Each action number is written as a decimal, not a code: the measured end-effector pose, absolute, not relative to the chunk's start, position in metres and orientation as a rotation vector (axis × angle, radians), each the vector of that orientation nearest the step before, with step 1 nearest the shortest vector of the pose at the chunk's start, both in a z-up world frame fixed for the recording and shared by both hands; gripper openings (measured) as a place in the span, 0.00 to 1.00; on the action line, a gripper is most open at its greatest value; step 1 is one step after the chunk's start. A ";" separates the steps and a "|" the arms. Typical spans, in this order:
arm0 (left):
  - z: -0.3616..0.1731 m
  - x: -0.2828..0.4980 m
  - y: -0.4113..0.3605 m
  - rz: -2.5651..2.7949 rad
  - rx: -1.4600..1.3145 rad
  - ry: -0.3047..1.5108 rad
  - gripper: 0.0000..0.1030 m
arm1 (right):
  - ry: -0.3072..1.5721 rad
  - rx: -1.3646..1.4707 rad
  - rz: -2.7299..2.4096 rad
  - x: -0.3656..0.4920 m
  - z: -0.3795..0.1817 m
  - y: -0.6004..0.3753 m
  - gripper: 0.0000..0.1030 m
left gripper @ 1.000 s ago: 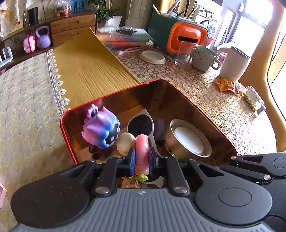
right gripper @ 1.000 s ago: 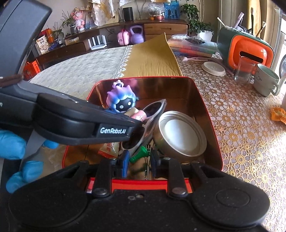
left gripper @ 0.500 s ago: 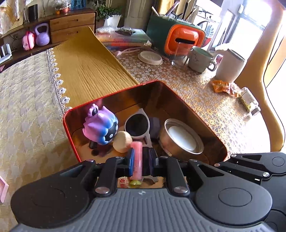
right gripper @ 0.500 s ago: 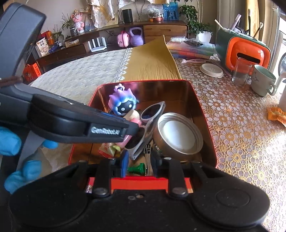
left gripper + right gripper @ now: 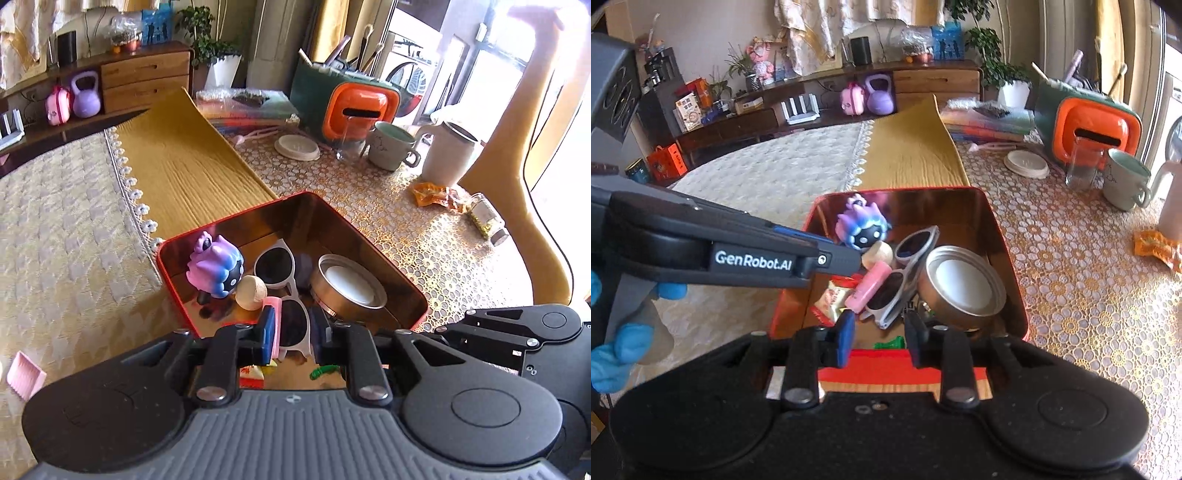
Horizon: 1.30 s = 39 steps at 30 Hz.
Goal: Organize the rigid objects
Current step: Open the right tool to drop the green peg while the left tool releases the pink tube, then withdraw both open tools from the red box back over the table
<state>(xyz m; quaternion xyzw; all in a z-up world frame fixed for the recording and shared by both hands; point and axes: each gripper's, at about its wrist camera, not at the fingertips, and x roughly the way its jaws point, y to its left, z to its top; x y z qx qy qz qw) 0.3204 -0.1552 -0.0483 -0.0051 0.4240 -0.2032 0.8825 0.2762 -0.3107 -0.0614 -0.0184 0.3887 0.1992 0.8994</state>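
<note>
Hovering over the near rim of the red tin (image 5: pixel 1008 266): right hand-held gripper (image 5: pixel 879 334), jaws just been opening, now a moderate gap, nothing pinched. Green piece (image 5: pixel 888 343) lies loose on the tin floor below that gap. Left hand-held gripper (image 5: pixel 293 330) comes in from the left above the tin, jaws only narrowly parted, gripping nothing; a blue-gloved hand (image 5: pixel 613 354) holds it. Pink tube (image 5: pixel 871 286) lies in the tin under its tips, touching the sunglasses (image 5: pixel 905 277). Snack packet (image 5: pixel 831 299) just left of the tube. Steel can (image 5: pixel 960 288) on the right. Ball (image 5: pixel 251 293) and purple toy (image 5: pixel 862 230) further back. Tin sits on the worktop (image 5: pixel 1071 295); mug (image 5: pixel 1123 181) well beyond.
</note>
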 end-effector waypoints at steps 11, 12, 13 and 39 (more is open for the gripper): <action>-0.021 0.284 -0.120 -0.392 -0.014 0.804 0.38 | 0.736 -0.082 0.441 0.244 -0.040 -0.292 0.57; -0.020 0.280 -0.116 -0.389 -0.016 0.800 0.38 | 0.733 -0.087 0.443 0.242 -0.038 -0.290 0.58; -0.018 0.277 -0.111 -0.383 -0.020 0.796 0.40 | 0.730 -0.090 0.444 0.240 -0.037 -0.288 0.61; -0.014 0.216 0.041 -0.187 -0.046 0.722 0.75 | 0.751 -0.074 0.586 0.222 -0.035 -0.172 0.97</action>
